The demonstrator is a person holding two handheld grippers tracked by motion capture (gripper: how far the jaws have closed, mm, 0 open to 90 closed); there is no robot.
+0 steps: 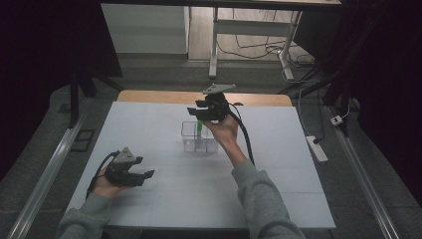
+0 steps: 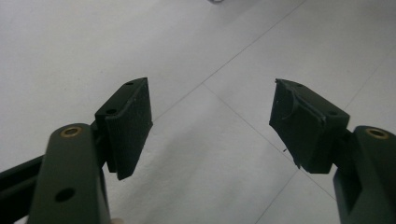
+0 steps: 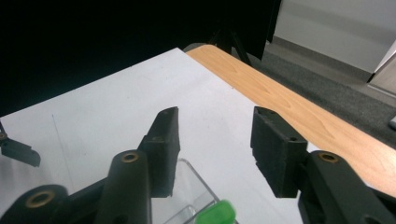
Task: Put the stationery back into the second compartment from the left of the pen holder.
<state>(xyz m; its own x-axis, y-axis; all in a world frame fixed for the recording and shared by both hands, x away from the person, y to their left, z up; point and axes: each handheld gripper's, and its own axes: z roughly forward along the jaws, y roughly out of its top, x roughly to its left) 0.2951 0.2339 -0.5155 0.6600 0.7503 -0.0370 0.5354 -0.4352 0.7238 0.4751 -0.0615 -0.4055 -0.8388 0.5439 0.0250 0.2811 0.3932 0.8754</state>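
White table [image 1: 164, 199], clear box [image 1: 191, 130] holding green stick [image 1: 199, 126]; right gripper [image 1: 200, 114] parted above it, gripping nothing; left gripper [image 1: 147, 174] agape, empty

**Around the white tabletop**

A white sheeted tabletop [image 1: 164, 199] is lying beneath the fingers, its wooden edge [image 1: 149, 96] showing beyond them. Farther off, a white-legged desk [image 1: 214, 55] is standing on the grey floor [image 1: 59, 114], and a power strip [image 1: 317, 148] is lying to the right.
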